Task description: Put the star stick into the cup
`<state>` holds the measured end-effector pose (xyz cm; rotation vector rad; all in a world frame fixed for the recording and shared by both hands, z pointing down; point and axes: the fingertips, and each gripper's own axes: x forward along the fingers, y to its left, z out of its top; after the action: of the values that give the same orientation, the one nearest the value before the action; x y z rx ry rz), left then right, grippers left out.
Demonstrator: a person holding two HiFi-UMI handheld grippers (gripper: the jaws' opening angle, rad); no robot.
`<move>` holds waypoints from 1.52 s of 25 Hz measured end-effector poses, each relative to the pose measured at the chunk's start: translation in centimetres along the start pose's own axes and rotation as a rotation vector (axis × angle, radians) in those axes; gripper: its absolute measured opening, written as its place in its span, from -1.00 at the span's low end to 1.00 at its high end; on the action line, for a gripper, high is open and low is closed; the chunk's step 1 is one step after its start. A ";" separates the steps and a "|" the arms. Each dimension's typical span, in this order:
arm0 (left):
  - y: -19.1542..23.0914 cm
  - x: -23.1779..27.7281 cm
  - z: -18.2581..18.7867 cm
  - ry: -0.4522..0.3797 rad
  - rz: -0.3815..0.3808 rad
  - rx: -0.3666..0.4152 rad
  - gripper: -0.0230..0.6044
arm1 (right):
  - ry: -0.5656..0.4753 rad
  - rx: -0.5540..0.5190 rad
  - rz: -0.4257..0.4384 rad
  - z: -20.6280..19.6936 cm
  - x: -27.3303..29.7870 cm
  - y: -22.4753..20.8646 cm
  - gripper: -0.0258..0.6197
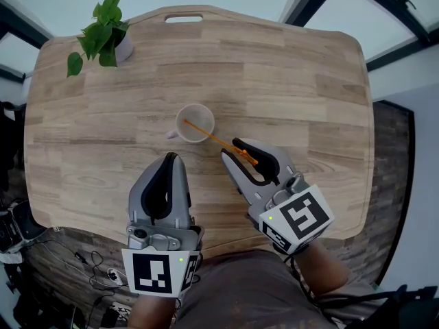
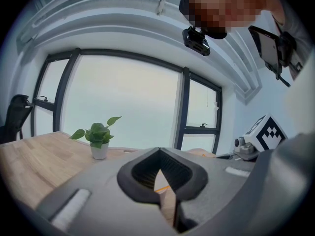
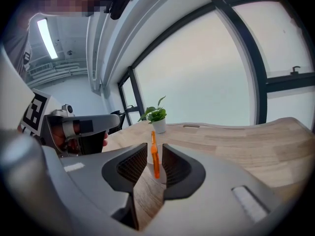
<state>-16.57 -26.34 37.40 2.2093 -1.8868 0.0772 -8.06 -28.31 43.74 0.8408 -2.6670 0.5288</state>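
Note:
A white cup [image 1: 195, 123] stands near the middle of the wooden table [image 1: 295, 81]. A thin orange stick [image 1: 212, 138] leans in it, far end inside the cup and near end sticking out toward me. My right gripper [image 1: 231, 149] sits at that near end. The stick [image 3: 155, 161] stands between its jaws with a narrow gap on each side, so the gripper [image 3: 154, 154] is open around it. I cannot make out the star. The left gripper [image 1: 173, 157] hovers left of the right one, near the table's front edge, shut and empty, jaws [image 2: 160, 154] meeting at the tips.
A small potted plant [image 1: 106, 36] stands at the table's far left corner, also seen in both gripper views [image 2: 98, 136] [image 3: 157, 119]. A handle slot [image 1: 184, 18] is cut in the far edge. Large windows lie beyond the table.

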 end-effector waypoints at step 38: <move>-9.8 -13.8 10.6 -0.271 0.148 0.078 -0.92 | -0.418 -0.234 0.058 12.1 -17.2 9.0 -0.65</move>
<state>-10.45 -13.83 23.10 2.2206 -2.2247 -0.1322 -1.95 -18.25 24.12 0.8846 -3.0561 0.0472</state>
